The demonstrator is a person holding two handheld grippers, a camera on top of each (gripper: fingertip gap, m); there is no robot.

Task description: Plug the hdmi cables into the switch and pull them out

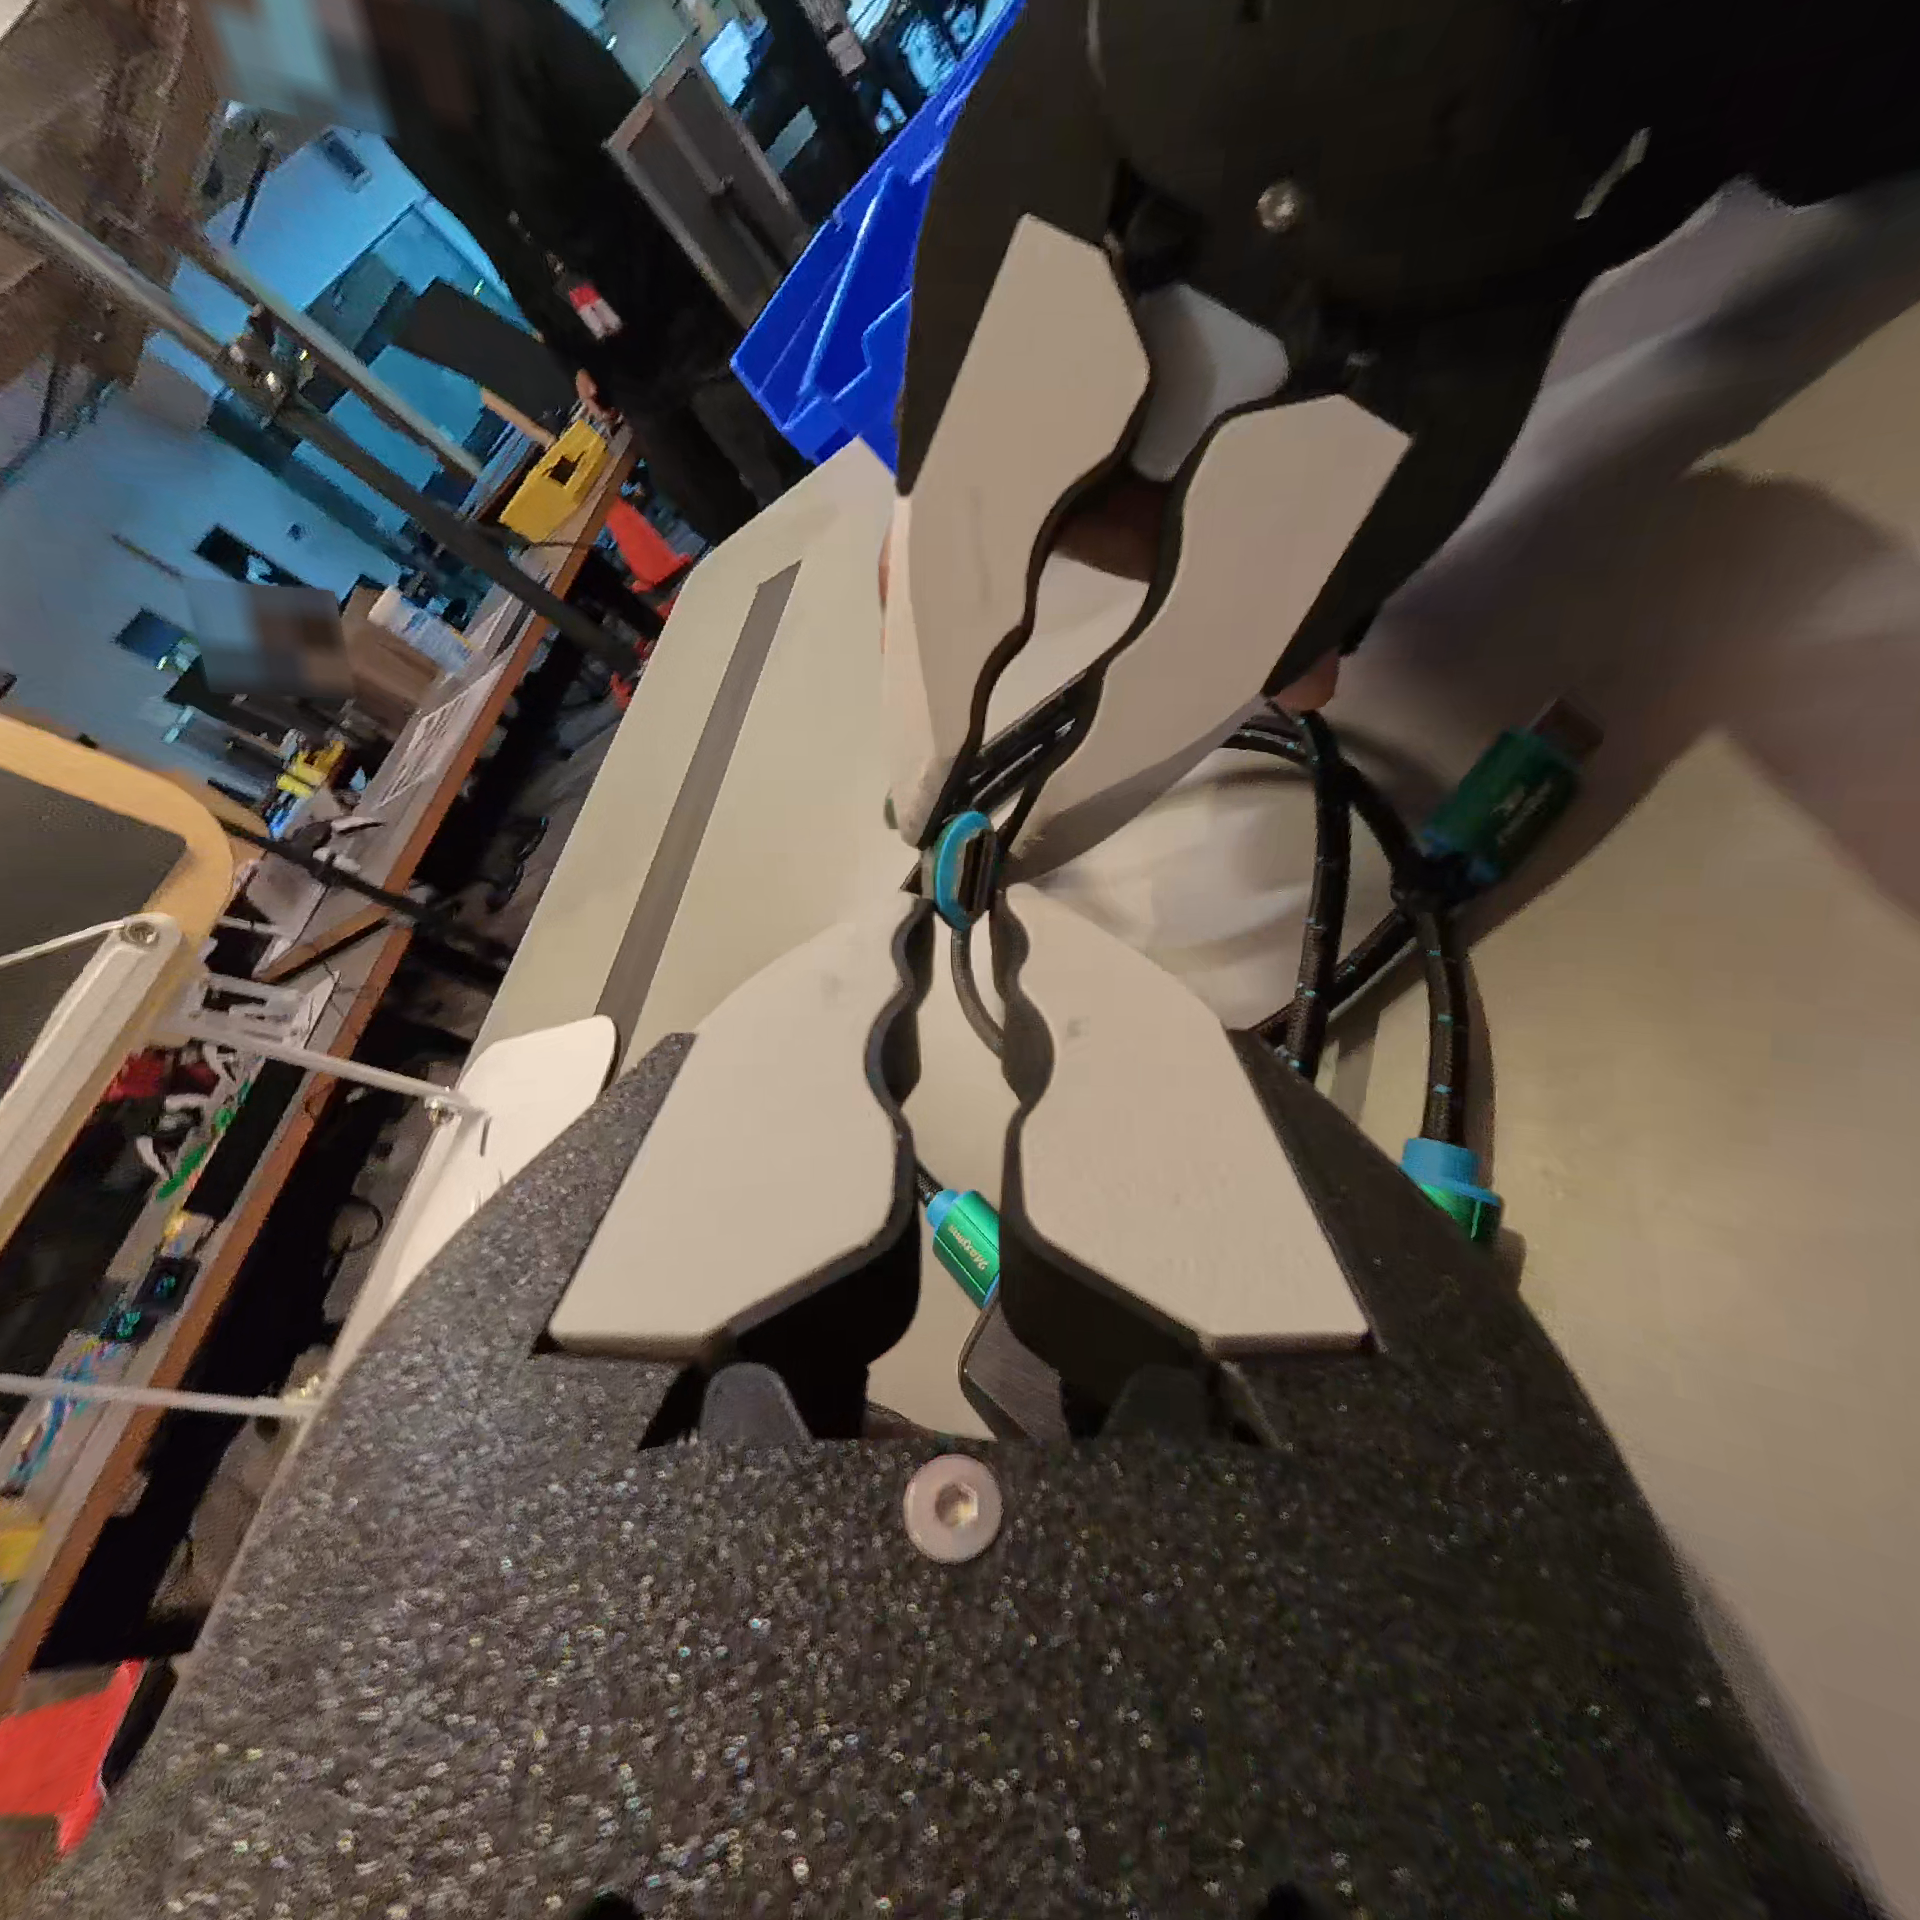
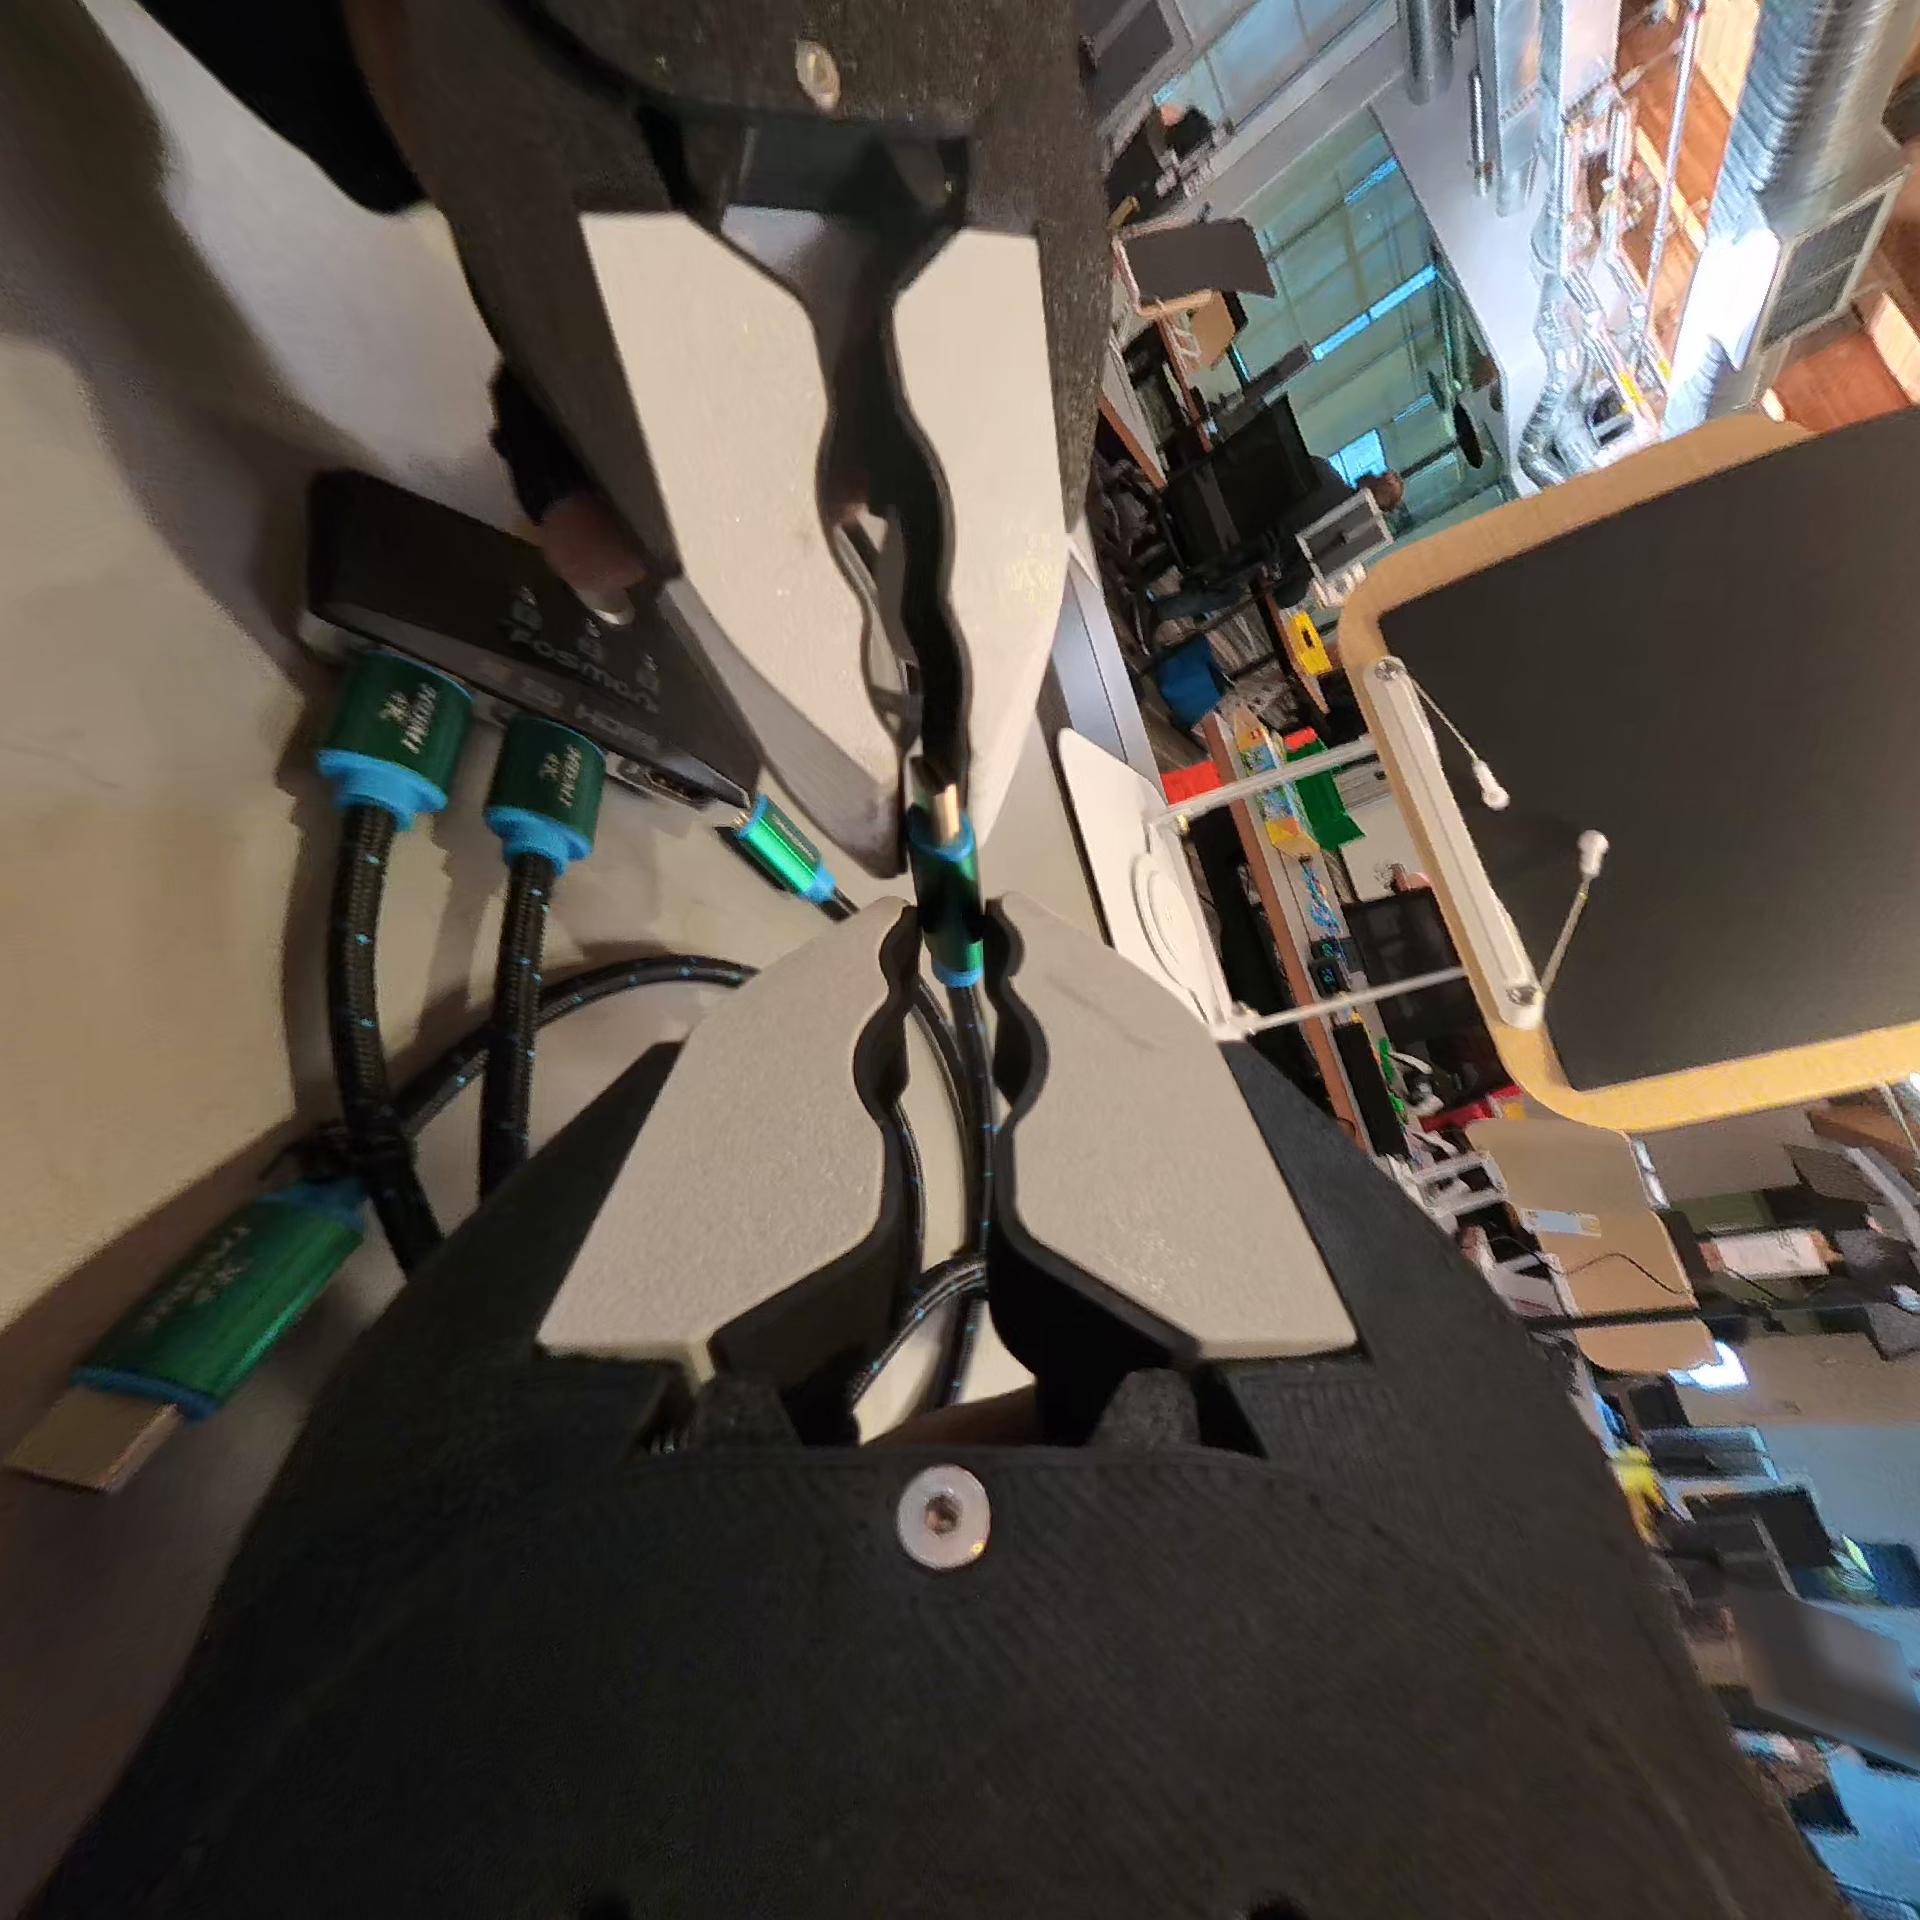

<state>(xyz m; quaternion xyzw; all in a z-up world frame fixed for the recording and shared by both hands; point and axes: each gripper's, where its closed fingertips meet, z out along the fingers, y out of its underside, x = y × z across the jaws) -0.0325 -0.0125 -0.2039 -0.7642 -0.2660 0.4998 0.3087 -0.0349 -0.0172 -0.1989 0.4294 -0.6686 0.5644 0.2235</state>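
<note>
My right gripper (image 2: 951, 920) is shut on the body of a green HDMI plug with blue collars (image 2: 951, 914), held above the table; its braided cable runs back between my fingers. My left gripper (image 1: 961, 920) meets it head-on and closes on the plug's metal end (image 2: 938, 800); the plug shows end-on in the left wrist view (image 1: 961, 862). The black switch (image 2: 468, 592) lies on the table at left, partly behind the left gripper. Two green plugs (image 2: 395, 727) (image 2: 545, 774) sit in its ports, beside one empty port (image 2: 665, 784).
A loose green plug (image 2: 208, 1320) lies at the lower left and a small green plug (image 2: 779, 836) by the switch. Braided cables (image 2: 436, 1091) coil on the pale table (image 2: 125, 831). Blue bins (image 1: 862, 312) stand beyond. A black board with a wooden rim (image 2: 1662, 727) is at right. The tips of both grippers are at nearly the same place. From the left gripper's tips to the black switch (image 2: 468, 592) is close to 10 centimetres.
</note>
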